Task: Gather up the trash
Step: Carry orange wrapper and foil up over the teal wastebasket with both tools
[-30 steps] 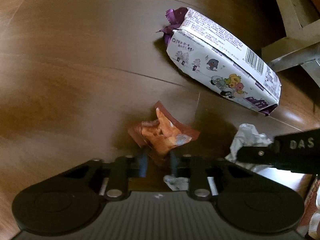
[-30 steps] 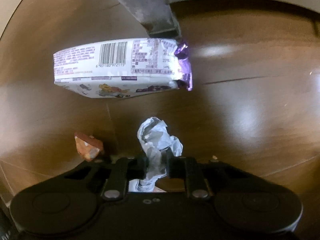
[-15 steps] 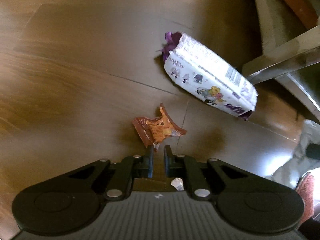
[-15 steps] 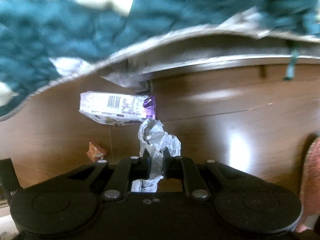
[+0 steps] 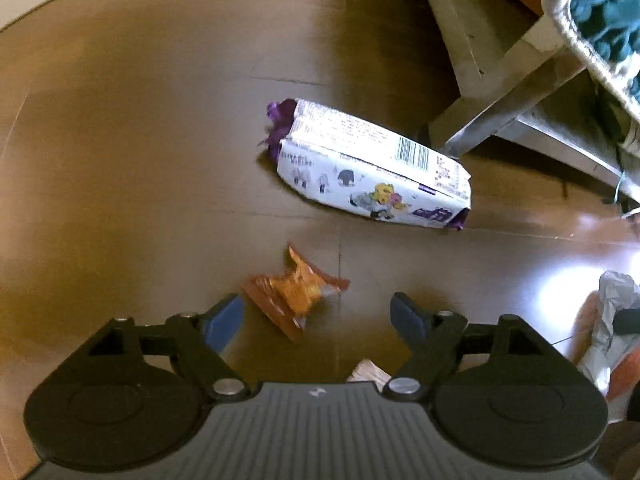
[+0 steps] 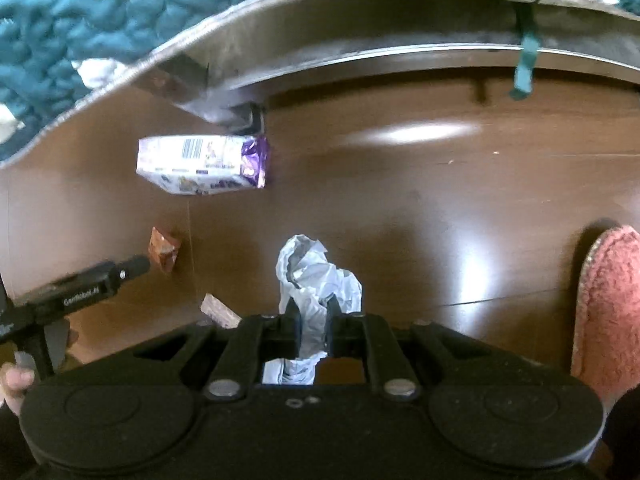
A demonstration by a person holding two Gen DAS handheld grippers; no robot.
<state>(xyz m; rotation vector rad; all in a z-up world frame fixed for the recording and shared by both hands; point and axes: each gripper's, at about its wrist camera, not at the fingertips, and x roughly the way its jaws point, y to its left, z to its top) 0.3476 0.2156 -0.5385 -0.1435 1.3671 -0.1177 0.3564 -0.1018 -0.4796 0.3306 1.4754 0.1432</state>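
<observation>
Below, on the dark brown wooden floor [image 5: 120, 160], the left gripper [image 5: 316, 316] has just been opening its jaws, and they now stand wide apart; the crumpled orange-and-red snack wrapper [image 5: 294, 292] sits between its blue-padded fingertips [image 5: 222, 320], touched by neither, though motion blur makes it hard to say whether it rests on the boards or hangs just above them; beyond it lies the white-and-purple printed snack bag [image 5: 372, 168], flat on the floor beside the grey metal frame leg [image 5: 492, 108]; the right gripper [image 6: 312, 320] is clenched on the crumpled white tissue paper [image 6: 316, 276], which sticks up past its fingertips; a small pale scrap [image 6: 218, 312] lies to its left, and a pink fuzzy slipper [image 6: 608, 308] sits at the right edge; a teal knitted blanket [image 6: 80, 28] covers the top.
</observation>
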